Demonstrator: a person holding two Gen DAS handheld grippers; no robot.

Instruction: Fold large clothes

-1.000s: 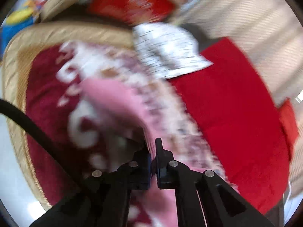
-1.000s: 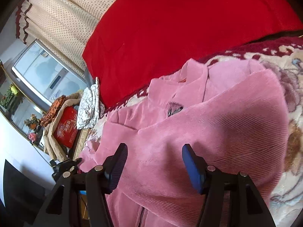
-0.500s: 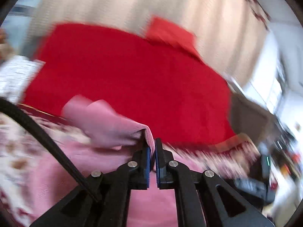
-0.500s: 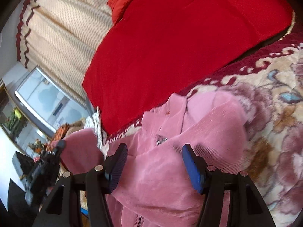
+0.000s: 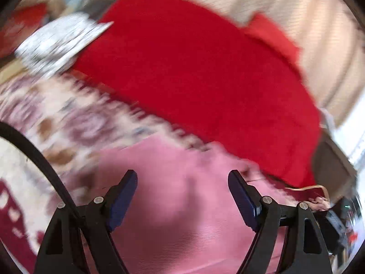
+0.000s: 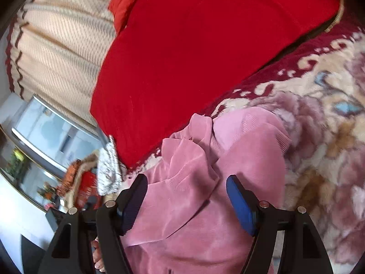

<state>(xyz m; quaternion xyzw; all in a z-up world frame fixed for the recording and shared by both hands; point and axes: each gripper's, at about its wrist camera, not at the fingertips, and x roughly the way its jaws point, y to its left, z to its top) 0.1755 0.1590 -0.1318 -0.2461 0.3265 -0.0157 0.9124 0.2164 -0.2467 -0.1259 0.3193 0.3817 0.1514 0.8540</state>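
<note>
Pink corduroy jacket (image 6: 205,196) lies on the floral blanket (image 6: 330,159), collar toward the red cushion (image 6: 194,52), long axis running back under both tools. Right gripper (image 6: 186,197) and left gripper (image 5: 182,196) gape empty above it; which sits nearer, unclear.

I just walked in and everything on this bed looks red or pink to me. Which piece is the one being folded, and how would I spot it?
Start at the big plain red blanket at the back of the bed, then come forward onto the flowered bedspread. The pink jacket lies on that bedspread, right in front of the open jaws. It is the only soft pink, finely ribbed piece, with a collar and its sleeves folded across the front.
</note>
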